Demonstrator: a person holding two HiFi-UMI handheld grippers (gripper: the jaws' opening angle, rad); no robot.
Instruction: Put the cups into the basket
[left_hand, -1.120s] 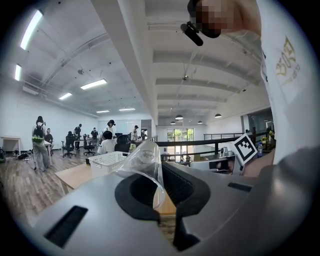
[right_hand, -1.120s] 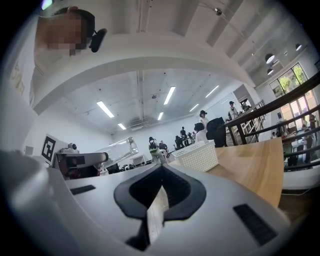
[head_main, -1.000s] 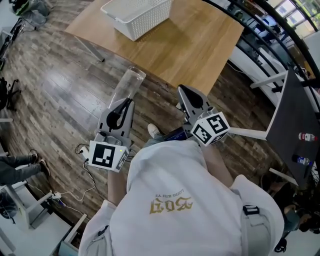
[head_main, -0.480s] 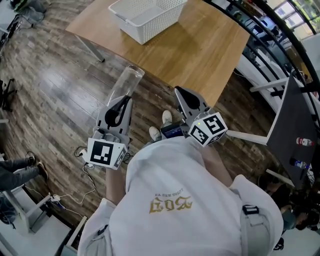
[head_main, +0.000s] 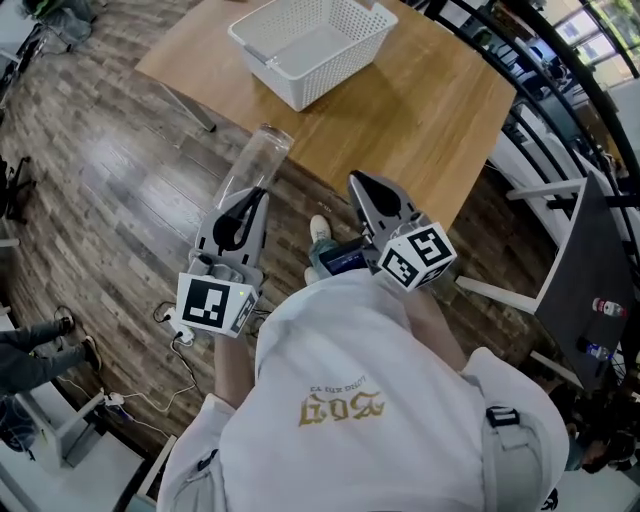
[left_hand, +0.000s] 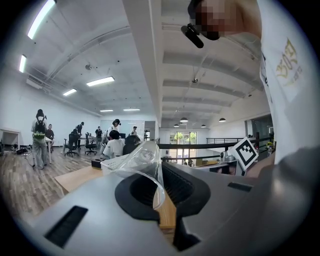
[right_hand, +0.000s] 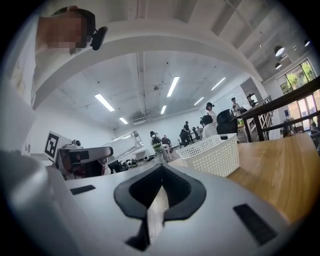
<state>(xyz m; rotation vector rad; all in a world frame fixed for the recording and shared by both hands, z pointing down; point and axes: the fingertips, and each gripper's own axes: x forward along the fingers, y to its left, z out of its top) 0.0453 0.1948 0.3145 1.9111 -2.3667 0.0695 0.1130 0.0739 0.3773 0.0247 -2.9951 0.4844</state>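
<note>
A tall clear plastic cup (head_main: 256, 163) sticks forward out of my left gripper (head_main: 246, 205), which is shut on the cup's wall. In the left gripper view the cup's bent clear edge (left_hand: 145, 162) sits between the dark pads. My right gripper (head_main: 370, 190) is shut with nothing in it; its jaws meet in the right gripper view (right_hand: 160, 187). Both grippers hang over the floor, short of the table. The white perforated basket (head_main: 310, 75) stands on the wooden table (head_main: 420, 110) ahead. I see no other cup.
The table edge (head_main: 330, 165) runs diagonally just ahead of the grippers, with a metal leg (head_main: 190, 105) at the left. A railing (head_main: 540, 85) and a dark panel (head_main: 590, 250) stand on the right. Cables (head_main: 175, 330) lie on the plank floor. People stand far off (left_hand: 40, 135).
The table and basket have come closer and lower in the head view as I step forward. Both grippers keep their pose, the cup still held on the left.
</note>
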